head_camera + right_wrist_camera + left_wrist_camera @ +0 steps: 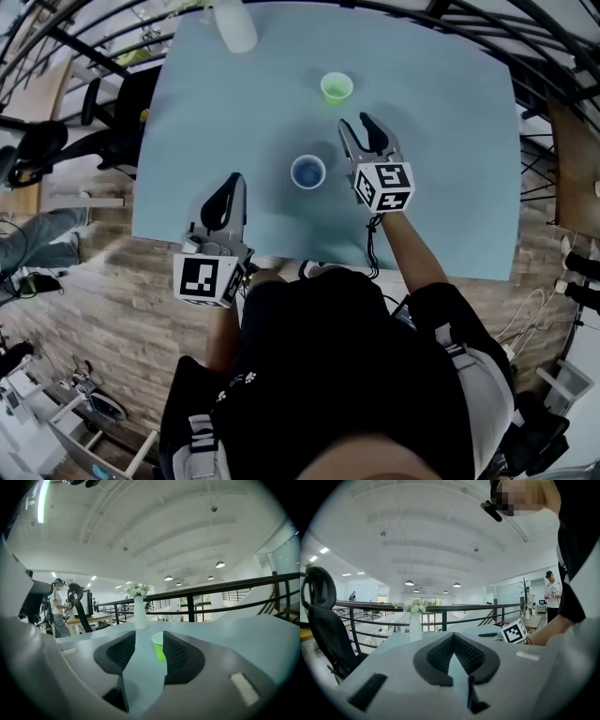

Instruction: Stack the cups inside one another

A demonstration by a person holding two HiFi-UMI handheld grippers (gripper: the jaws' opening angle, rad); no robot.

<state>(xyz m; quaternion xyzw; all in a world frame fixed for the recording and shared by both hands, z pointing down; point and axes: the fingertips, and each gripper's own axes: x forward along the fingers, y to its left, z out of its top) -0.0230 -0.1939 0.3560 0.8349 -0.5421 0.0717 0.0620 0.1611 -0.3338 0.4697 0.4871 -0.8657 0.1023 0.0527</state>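
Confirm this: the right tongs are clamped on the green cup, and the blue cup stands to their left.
Wrong on the grip. The right gripper view shows the right tongs open, with the green cup standing ahead of them, untouched. The blue cup does stand to their left.

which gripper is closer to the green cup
Right. The right gripper is open just short of the green cup, slightly to its right. The left gripper is farther off, near the table's left front, beyond the blue cup.
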